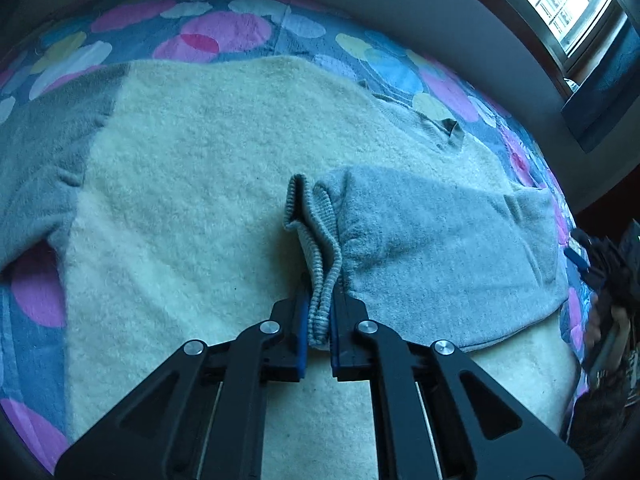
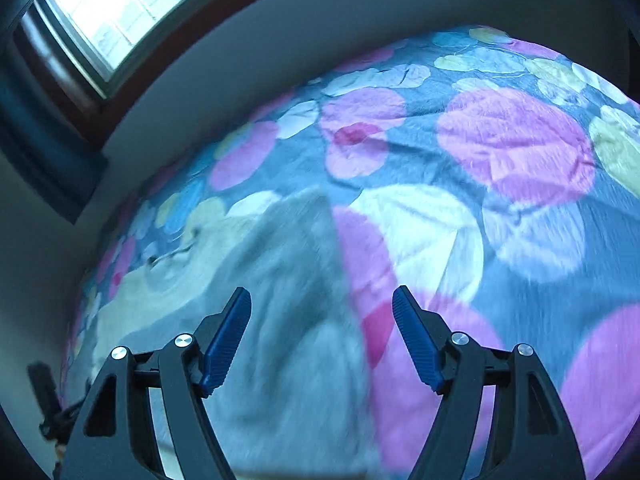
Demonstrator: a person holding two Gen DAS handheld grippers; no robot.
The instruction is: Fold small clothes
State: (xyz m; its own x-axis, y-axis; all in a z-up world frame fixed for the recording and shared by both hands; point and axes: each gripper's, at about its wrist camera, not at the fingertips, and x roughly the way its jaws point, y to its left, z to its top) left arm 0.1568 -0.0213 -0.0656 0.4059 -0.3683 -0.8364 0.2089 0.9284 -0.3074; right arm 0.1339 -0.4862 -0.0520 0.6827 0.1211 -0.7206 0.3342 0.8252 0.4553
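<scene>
Covering the bed under a window (image 1: pixel 560 4) at two o'clock, a dotted blanket (image 1: pixel 224 32) carries a sweater (image 1: pixel 192 168) whose grey cuff (image 1: pixel 320 280) the left claw (image 1: pixel 320 312) pinches tight, while the right claw (image 2: pixel 322 304) gapes empty.

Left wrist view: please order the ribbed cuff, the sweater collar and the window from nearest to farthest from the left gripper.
1. Ribbed cuff: pinched in the left gripper.
2. Sweater collar: up and right, on the cream sweater.
3. Window: top right corner, past the bed.

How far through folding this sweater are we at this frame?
Early stage. Done: one grey sleeve already lies folded across the cream sweater body. In hand: the left claw is shut on that sleeve's ribbed cuff. Left: the other grey sleeve is spread out unfolded; the right claw is open and empty.
</scene>
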